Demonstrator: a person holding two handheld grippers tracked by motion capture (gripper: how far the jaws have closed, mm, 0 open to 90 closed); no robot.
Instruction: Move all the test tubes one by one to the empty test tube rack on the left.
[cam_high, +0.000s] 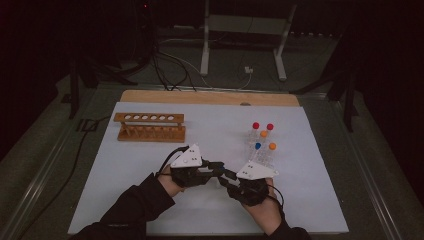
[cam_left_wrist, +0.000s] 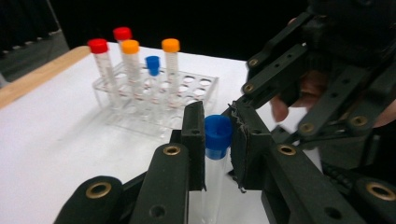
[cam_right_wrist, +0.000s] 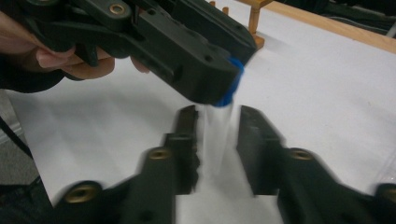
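Note:
A clear tube (cam_left_wrist: 212, 186) with a blue cap (cam_left_wrist: 217, 135) hangs between both grippers above the white mat. My left gripper (cam_left_wrist: 217, 122) is shut on the blue cap (cam_right_wrist: 232, 86). The jaws of my right gripper (cam_right_wrist: 217, 114) stand on either side of the tube's clear body (cam_right_wrist: 217, 140), with a gap showing at the right jaw; they look open and blurred. In the high view the left gripper (cam_high: 220, 167) and right gripper (cam_high: 226, 179) meet tip to tip at the mat's front centre.
A clear plastic rack (cam_left_wrist: 196, 88) holds several tubes with red, orange and blue caps just beyond the grippers (cam_high: 261, 150). An empty wooden rack (cam_high: 150, 127) stands at the back left. The white mat (cam_high: 310, 200) has bare room at the right.

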